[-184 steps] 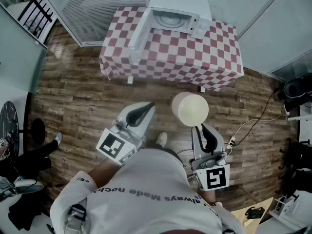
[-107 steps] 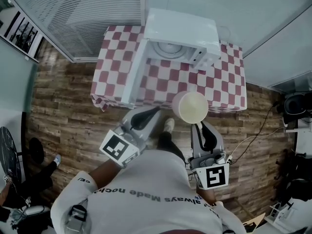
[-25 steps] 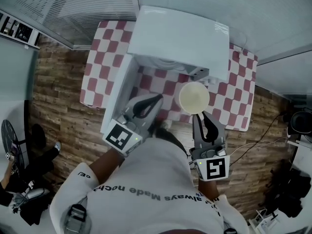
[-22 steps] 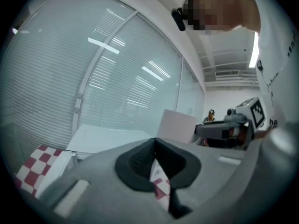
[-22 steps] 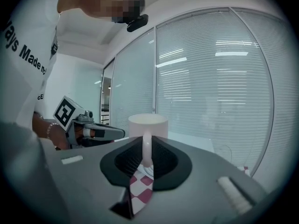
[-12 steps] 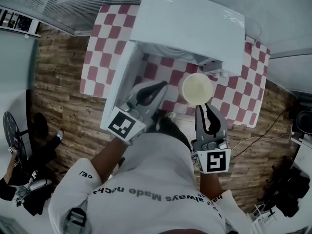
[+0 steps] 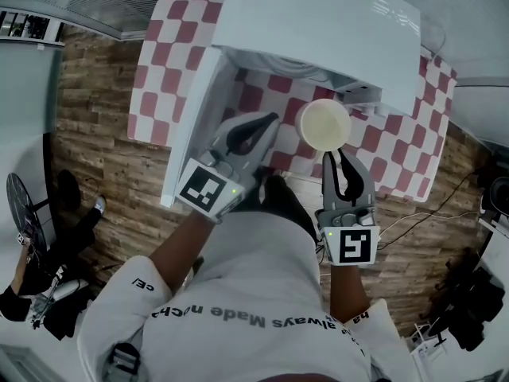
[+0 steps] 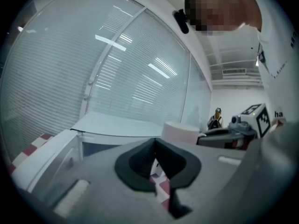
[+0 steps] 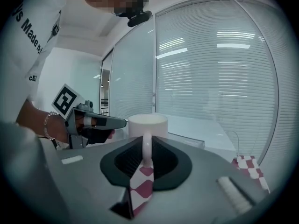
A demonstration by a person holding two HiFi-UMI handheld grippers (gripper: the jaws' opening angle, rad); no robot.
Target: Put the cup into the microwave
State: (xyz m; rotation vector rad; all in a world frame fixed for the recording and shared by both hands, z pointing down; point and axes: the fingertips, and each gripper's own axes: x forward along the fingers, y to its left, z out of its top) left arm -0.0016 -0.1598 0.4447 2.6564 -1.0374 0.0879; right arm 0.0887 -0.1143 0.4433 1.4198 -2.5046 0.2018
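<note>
A cream cup (image 7: pixel 324 123) hangs over the checkered table (image 7: pixel 390 153), just in front of the white microwave (image 7: pixel 318 22). My right gripper (image 7: pixel 335 156) is shut on the cup's handle; in the right gripper view the cup (image 9: pixel 147 124) stands upright beyond the jaws, with the handle pinched between them. The microwave's door (image 7: pixel 193 126) stands open to the left. My left gripper (image 7: pixel 266 122) is shut on nothing, between the door and the cup. The left gripper view shows the microwave (image 8: pixel 117 125), the cup (image 8: pixel 180 130) and the right gripper (image 8: pixel 224 136) to its right.
Wooden floor (image 7: pixel 103 134) surrounds the table. A person (image 7: pixel 48 237) is at the far left. Cables (image 7: pixel 429 213) trail on the floor at the right. Slatted blinds (image 9: pixel 219 69) and glass walls stand behind the microwave.
Over the earlier frames I have come from the open floor up to the table. Both grippers and the cup have moved forward, and the cup is now close to the microwave's front.
</note>
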